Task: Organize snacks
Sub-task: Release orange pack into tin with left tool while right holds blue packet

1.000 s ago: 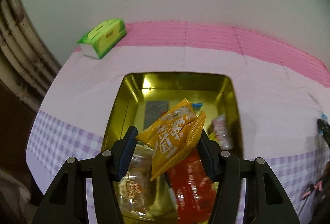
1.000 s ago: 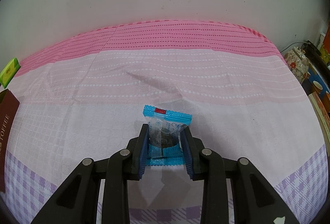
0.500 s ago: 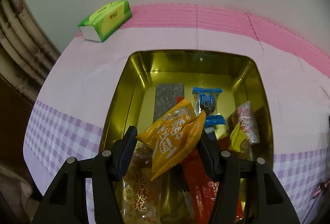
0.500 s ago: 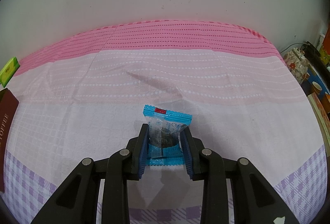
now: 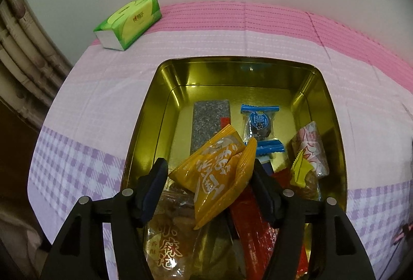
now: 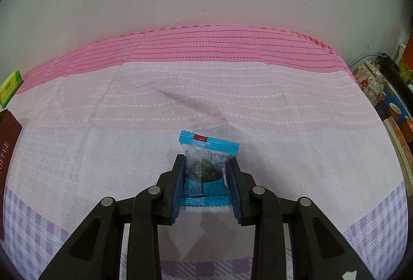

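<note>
In the left wrist view, the left gripper [image 5: 209, 178] is seen at the lower centre of the frame above a gold tin [image 5: 152, 109], with a yellow snack packet [image 5: 214, 176] between its fingers; the jaws have just been opening, the left pad stands clear of the packet, and the right edge of the packet lies against the right finger. Inside the tin, a grey bar [image 5: 210, 122] and a blue-wrapped candy [image 5: 260, 125] are seen in the middle, a pink-patterned packet [image 5: 311, 148] at the right, and a red packet [image 5: 254, 225] and a clear packet with red lettering [image 5: 165, 238] at the bottom. A green tissue pack [image 5: 129, 22] is seen at the upper left on the pink cloth [image 5: 232, 40]. In the right wrist view, the right gripper [image 6: 206, 178] is clenched on a blue candy wrapper [image 6: 206, 164] at the frame's centre, on the cloth.
</note>
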Motion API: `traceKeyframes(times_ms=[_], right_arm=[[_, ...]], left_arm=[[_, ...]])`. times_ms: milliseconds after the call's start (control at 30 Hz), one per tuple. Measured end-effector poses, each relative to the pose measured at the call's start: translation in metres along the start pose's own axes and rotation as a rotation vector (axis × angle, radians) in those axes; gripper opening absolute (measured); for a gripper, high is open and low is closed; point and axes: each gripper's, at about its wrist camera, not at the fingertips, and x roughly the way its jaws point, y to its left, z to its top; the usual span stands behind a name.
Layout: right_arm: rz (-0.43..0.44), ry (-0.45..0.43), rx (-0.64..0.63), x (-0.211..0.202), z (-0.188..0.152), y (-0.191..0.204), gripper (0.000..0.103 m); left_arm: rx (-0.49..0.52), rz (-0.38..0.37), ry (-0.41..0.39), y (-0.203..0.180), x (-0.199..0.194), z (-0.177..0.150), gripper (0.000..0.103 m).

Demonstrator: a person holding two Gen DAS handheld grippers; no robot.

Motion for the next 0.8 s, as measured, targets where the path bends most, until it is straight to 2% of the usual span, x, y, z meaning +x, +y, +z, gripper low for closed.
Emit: traceKeyframes(times_ms=[167, 300, 633, 800], right_arm=[[0.000, 0.000, -0.001, 0.000, 0.000, -0.001, 0.029], [0.000, 0.000, -0.001, 0.000, 0.000, 0.000, 0.029], [-0.001, 0.000, -0.002, 0.000, 0.000, 0.001, 0.029], [-0.001, 0.000, 0.002, 0.000, 0.000, 0.000, 0.029]], left_arm=[[-0.001, -0.015, -0.018, 0.003, -0.009, 0.001, 0.067], [0.000, -0.028, -0.041, 0.005, -0.020, 0.002, 0.072], [0.013, -0.033, -0.115, 0.012, -0.047, 0.000, 0.073], [0.013, -0.038, -0.128, 0.022, -0.055, -0.006, 0.074]])
